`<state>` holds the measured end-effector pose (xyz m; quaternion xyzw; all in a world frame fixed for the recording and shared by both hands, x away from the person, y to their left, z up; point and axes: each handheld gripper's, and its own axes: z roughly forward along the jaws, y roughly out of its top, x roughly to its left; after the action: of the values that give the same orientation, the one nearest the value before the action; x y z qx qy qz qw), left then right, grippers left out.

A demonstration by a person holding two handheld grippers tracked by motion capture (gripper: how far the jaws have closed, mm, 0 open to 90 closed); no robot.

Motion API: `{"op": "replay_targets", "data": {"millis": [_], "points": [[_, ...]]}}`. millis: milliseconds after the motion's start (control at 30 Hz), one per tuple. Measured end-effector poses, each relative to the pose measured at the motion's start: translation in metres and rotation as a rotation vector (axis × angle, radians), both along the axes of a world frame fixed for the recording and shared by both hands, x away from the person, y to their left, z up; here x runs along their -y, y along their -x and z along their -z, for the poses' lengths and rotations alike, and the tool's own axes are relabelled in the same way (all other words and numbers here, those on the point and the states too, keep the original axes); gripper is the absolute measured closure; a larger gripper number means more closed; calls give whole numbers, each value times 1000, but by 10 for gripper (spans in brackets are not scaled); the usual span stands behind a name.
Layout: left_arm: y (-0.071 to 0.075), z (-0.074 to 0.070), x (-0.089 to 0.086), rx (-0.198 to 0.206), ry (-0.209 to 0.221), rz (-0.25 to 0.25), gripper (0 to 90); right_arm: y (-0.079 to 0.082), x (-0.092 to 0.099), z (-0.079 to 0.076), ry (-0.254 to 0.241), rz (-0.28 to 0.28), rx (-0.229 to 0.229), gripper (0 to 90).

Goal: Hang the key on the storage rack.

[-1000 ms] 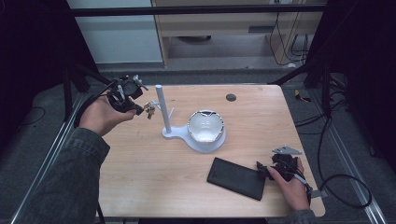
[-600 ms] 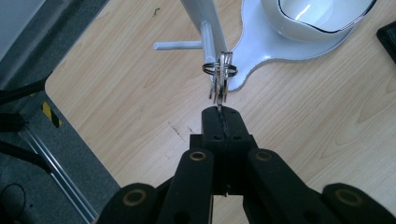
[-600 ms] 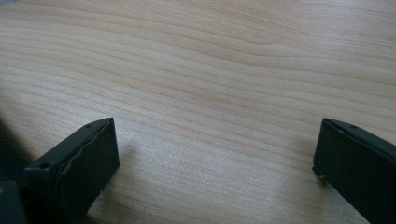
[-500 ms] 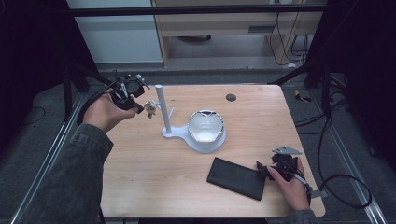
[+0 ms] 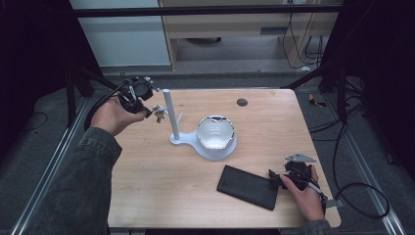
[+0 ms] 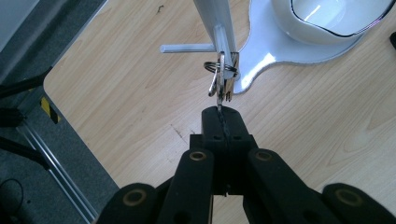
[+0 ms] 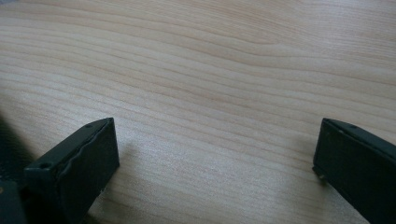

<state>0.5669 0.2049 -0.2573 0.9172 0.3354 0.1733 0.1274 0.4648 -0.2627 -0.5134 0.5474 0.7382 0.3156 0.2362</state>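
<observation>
My left gripper [image 5: 148,111] [image 6: 220,115] is held above the table's far left, shut on the blade of a key. The bunch of keys on a metal ring [image 5: 158,113] [image 6: 221,75] hangs at the tip of a short peg on the white stand [image 5: 169,113] [image 6: 211,16]; whether the ring is over the peg I cannot tell. A white bowl [image 5: 215,131] [image 6: 334,18] sits on the stand's base. My right gripper [image 5: 285,179] [image 7: 215,154] rests at the near right with jaws wide apart over bare wood, right beside a flat black case [image 5: 248,186].
The wooden table [image 5: 274,127] has a small dark round spot [image 5: 242,102] near its far edge. A second thin peg [image 6: 186,47] sticks out sideways from the stand's post. Metal frame rails [image 5: 73,132] run along the table's left side, and cables lie on the floor at the right.
</observation>
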Motion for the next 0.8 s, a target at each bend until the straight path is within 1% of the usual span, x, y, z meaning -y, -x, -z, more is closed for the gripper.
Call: {"op": "replay_targets", "data": {"millis": [200, 367, 500, 567, 633, 667, 733, 800], "points": [[-2, -1, 0, 6, 12, -6, 900, 0, 0, 0, 0, 1, 0, 3], [-5, 4, 4, 2, -6, -7, 900, 0, 0, 0, 3, -6, 2, 3], [-7, 9, 3, 3, 5, -8, 900, 0, 0, 0, 2, -4, 1, 3], [-7, 11, 2, 15, 16, -5, 900, 0, 0, 0, 2, -5, 1, 3], [-3, 11, 0, 58, 37, 6, 887, 0, 0, 0, 2, -4, 0, 3], [-1, 11, -2, 63, 46, 11, 876, 0, 0, 0, 2, -4, 0, 3], [4, 12, -5, 85, 66, 9, 842, 0, 0, 0, 3, -4, -2, 3], [9, 13, -8, 106, 76, 12, 801, 0, 0, 0, 4, -4, -2, 3]]}}
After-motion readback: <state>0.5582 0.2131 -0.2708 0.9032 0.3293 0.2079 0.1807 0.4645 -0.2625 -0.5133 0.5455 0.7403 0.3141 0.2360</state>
